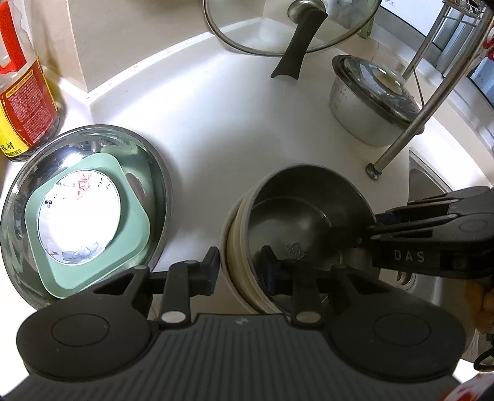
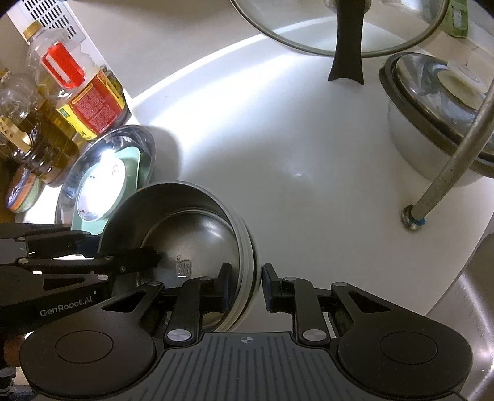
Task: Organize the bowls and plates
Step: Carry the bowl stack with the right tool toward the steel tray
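A steel bowl (image 1: 308, 197) sits nested in a stack of cream bowls (image 1: 234, 234) on the white counter. My left gripper (image 1: 240, 265) pinches the stack's near left wall, one finger outside and one inside the steel bowl. My right gripper (image 1: 369, 231) reaches in from the right and clamps the opposite rim. In the right wrist view the right gripper (image 2: 247, 283) straddles the rim of the cream bowls (image 2: 248, 246), and the left gripper (image 2: 123, 250) holds the far side of the steel bowl (image 2: 197, 228). To the left, a steel basin (image 1: 160, 185) holds a green square plate (image 1: 129, 246) under a flowered white plate (image 1: 78, 216).
A sauce bottle (image 1: 24, 108) stands behind the basin, with oil bottles (image 2: 83, 89) beside it. A glass lid (image 1: 293, 24) leans on the back wall. A lidded steel pot (image 1: 370, 101) and a rack leg (image 1: 401, 138) stand at the right, by the sink (image 2: 472, 293).
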